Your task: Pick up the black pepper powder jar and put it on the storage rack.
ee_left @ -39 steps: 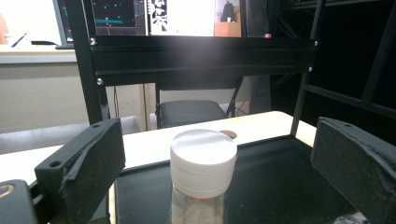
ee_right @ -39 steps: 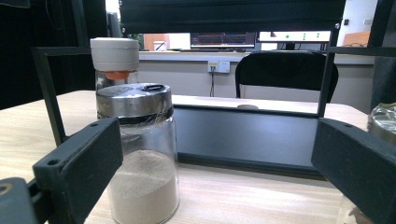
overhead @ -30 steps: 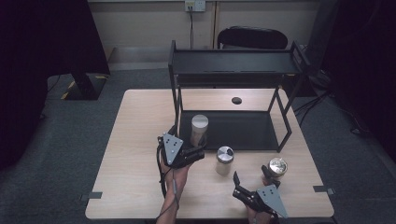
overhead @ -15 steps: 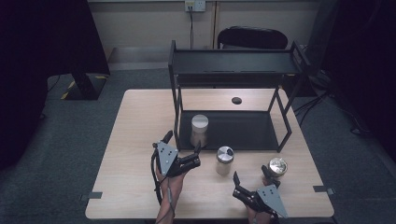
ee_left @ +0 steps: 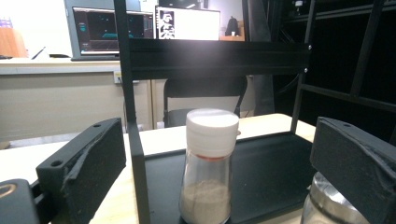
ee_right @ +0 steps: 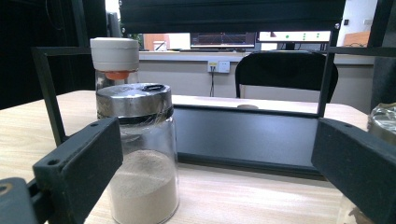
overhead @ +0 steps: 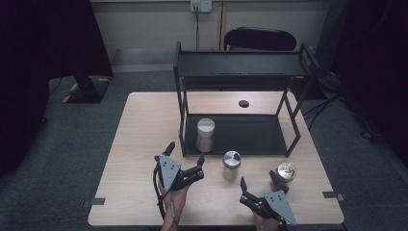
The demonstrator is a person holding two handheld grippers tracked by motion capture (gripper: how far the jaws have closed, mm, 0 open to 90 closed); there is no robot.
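Working from the left of the high view, my left gripper (overhead: 185, 161) sits in the lower middle-left of the frame, its fingers spread wide and holding nothing, aimed toward the glass shaker jar with the white plastic cap (overhead: 205, 134). That jar stands upright on the bottom tray of the black metal two-tier rack (overhead: 240, 72), tucked at the tray's left front corner just behind the rack's upright post. In the left gripper view the same white-capped jar (ee_left: 208, 163) fills the centre between my open fingers (ee_left: 84, 163), with powder in its lower part, and the gripper is clearly apart from it. I judge that this jar is already shelved. Next to the right, just in front of the tray on the pale wooden table (overhead: 139, 144), stands the glass shaker jar with the silver metal lid (overhead: 231, 165); in the right gripper view it (ee_right: 140, 154) sits at the left of the frame, close to my left-hand finger. Farther right, my right gripper (overhead: 257, 185) waits in the lower right of the high view, fingers also open and empty, near a third glass jar with a shiny lid (overhead: 285, 172). I take the step in hand to be picking the next jar to shelve. The next move calls for lining one gripper squarely around the silver-lidded jar before closing, then lifting it clear of the tray's front lip.
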